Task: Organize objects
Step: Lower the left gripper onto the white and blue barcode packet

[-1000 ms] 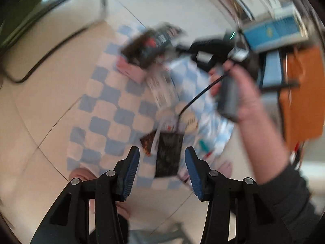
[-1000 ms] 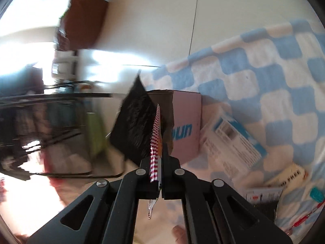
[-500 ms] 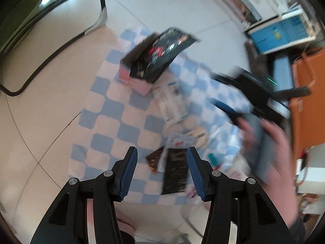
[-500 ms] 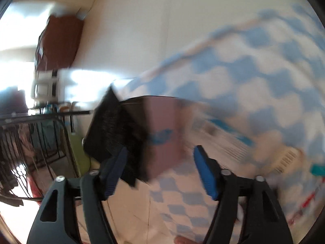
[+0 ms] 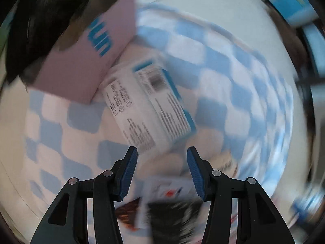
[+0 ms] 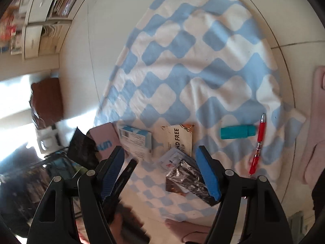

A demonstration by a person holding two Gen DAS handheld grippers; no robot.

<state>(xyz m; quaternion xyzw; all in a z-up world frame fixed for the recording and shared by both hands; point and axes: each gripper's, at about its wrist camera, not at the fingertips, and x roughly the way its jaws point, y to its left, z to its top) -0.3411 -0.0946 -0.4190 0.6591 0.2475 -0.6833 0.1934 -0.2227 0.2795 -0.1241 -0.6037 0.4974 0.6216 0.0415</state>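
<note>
A blue-and-white checked cloth (image 6: 203,65) on the floor carries the objects. A pink box (image 5: 81,65) (image 6: 103,138) holds a black packet (image 6: 81,148) that sticks out of its top. Beside it lies a white-and-blue carton (image 5: 146,105) (image 6: 136,140), then a printed card (image 6: 178,140), a dark foil packet (image 6: 184,177), a teal marker (image 6: 237,132) and a red pen (image 6: 258,144). My left gripper (image 5: 162,152) points down, open, low over the cloth, with the carton's near end just ahead of its tips. My right gripper (image 6: 160,150) is open and holds nothing, above the card and foil packet.
Pale floor tiles surround the cloth. A pink slipper (image 6: 316,122) lies past the cloth's right edge and a foot (image 6: 193,233) shows at the bottom. Shelves (image 6: 40,10) and a brown bag (image 6: 46,101) stand to the left. The left wrist view is motion-blurred.
The right gripper opened, left the black packet in the pink box and swung away across the cloth. The left gripper dropped from high above to just over the carton.
</note>
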